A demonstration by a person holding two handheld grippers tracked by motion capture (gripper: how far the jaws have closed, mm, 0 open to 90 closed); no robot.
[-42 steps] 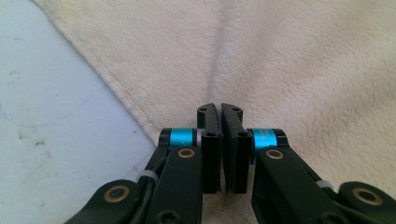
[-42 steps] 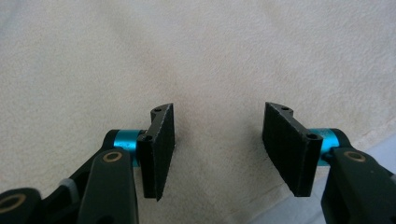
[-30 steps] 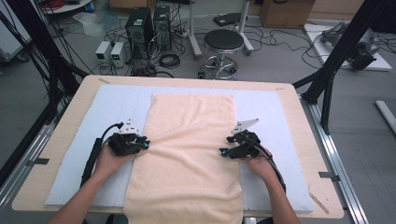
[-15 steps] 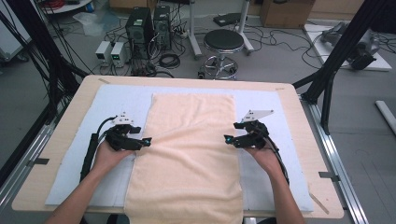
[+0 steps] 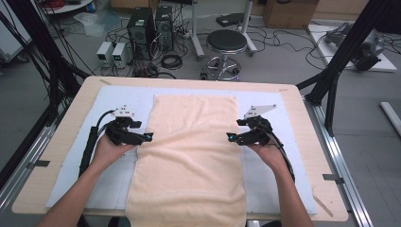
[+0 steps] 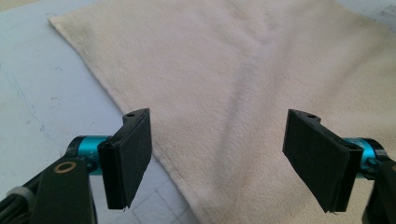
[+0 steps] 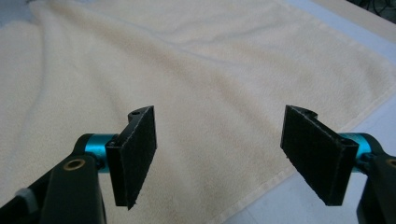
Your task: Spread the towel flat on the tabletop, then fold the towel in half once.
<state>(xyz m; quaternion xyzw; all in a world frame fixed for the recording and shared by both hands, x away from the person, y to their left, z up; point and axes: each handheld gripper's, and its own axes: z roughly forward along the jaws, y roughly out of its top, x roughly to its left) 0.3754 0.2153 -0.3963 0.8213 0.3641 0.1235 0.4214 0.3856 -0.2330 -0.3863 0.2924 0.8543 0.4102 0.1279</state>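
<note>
Two grippers, left gripper point(image 5: 147, 136) and right gripper point(image 5: 230, 137), are held wide open and empty at the towel's point(image 5: 191, 156) 9 and 3 o'clock edges. Towel is laid flat mid-table, long axis 12–6, near end overhanging. Risk: only pile is pinched, or underlay point(image 5: 279, 184) is caught, if jaws are closed shallow.

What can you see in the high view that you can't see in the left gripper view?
The high view alone shows the person's hands, the right gripper at the towel's right edge, the wooden table's rim, and a round black stool on the floor. The left gripper view alone shows, up close, the black pads standing wide apart, astride the towel's edge. Both show the cream rectangular terry towel lying flat on the pale blue mat, and the open left gripper.
</note>
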